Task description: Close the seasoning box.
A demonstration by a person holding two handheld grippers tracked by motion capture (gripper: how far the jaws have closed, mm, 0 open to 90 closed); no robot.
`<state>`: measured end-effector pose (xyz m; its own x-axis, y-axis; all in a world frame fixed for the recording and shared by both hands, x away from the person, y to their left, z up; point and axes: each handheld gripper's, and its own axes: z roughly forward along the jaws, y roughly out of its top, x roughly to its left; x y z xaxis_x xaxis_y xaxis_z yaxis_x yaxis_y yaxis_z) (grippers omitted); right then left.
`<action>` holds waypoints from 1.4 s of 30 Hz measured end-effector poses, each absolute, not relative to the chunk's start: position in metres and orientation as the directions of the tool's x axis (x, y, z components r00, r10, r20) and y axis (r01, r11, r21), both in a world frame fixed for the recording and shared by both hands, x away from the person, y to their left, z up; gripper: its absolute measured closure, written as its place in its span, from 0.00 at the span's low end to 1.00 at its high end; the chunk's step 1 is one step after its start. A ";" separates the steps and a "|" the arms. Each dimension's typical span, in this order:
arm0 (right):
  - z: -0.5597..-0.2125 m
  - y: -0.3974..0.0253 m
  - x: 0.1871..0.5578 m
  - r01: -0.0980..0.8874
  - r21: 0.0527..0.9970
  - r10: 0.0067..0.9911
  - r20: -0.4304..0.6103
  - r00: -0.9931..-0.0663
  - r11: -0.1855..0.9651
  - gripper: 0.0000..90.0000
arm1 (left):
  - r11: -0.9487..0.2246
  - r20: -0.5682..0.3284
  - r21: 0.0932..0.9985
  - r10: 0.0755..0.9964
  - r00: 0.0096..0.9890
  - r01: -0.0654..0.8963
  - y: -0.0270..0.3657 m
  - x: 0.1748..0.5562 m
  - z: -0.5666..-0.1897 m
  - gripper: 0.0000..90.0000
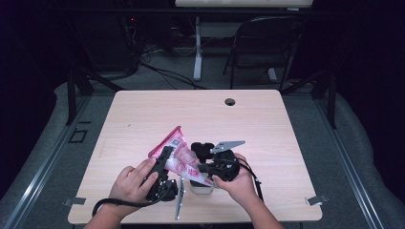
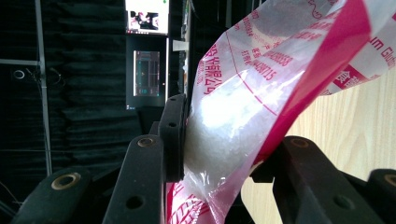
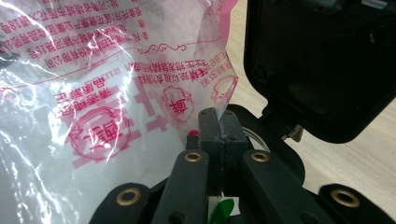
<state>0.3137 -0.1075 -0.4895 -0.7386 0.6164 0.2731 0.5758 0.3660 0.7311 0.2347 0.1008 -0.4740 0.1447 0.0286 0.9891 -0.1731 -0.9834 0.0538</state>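
Bag: clear plastic bag (image 1: 179,151) with red print and white granules inside, held up over the near middle of the table (image 1: 143,114), slanting from far left down to near right.
Container: white container (image 1: 201,187) stood on the table under the bag's low corner; black object (image 1: 202,150) just beyond it.
Progress: bag was lifted and tipped, low corner over the container; judged early-to-mid pour. No granules seen leaving, so emptying was likely left.
Left gripper (image 2: 219,154): clamped across the bag's filled body, jaws either side of the granules.
Right gripper (image 3: 223,128): jaws closed tight, pinching the bag's thin corner edge, right of the left gripper.
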 end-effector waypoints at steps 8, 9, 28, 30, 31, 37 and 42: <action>-0.489 -0.107 0.314 0.576 0.731 0.615 0.274 -0.740 0.366 1.00 | -0.982 0.991 0.043 0.019 0.134 -0.182 0.101 0.234 -0.473 0.72; -0.490 -0.108 0.314 0.576 0.731 0.614 0.275 -0.740 0.366 1.00 | -0.982 0.990 0.048 0.023 0.138 -0.181 0.100 0.234 -0.473 0.72; -0.490 -0.110 0.316 0.578 0.740 0.617 0.286 -0.733 0.343 1.00 | -0.982 0.990 0.031 0.004 0.142 -0.184 0.102 0.232 -0.470 0.73; -0.489 -0.111 0.316 0.581 0.738 0.618 0.288 -0.732 0.344 1.00 | -0.983 0.990 0.028 0.001 0.142 -0.183 0.102 0.232 -0.470 0.73; -0.489 -0.111 0.316 0.583 0.739 0.621 0.291 -0.728 0.338 1.00 | -0.983 0.990 0.022 -0.004 0.140 -0.183 0.102 0.232 -0.470 0.73; -0.490 -0.112 0.316 0.581 0.739 0.629 0.280 -0.725 0.341 1.00 | -0.984 0.988 0.016 -0.011 0.153 -0.180 0.102 0.233 -0.470 0.73; -0.490 -0.112 0.316 0.578 0.741 0.636 0.271 -0.723 0.342 1.00 | -0.984 0.987 0.016 -0.013 0.161 -0.177 0.103 0.233 -0.470 0.73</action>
<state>0.3162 -0.1124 -0.4898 -0.7227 0.6359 0.2708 0.5784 0.3418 0.7407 0.2330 0.1029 -0.4698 0.1605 -0.0125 0.9870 -0.1773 -0.9840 0.0163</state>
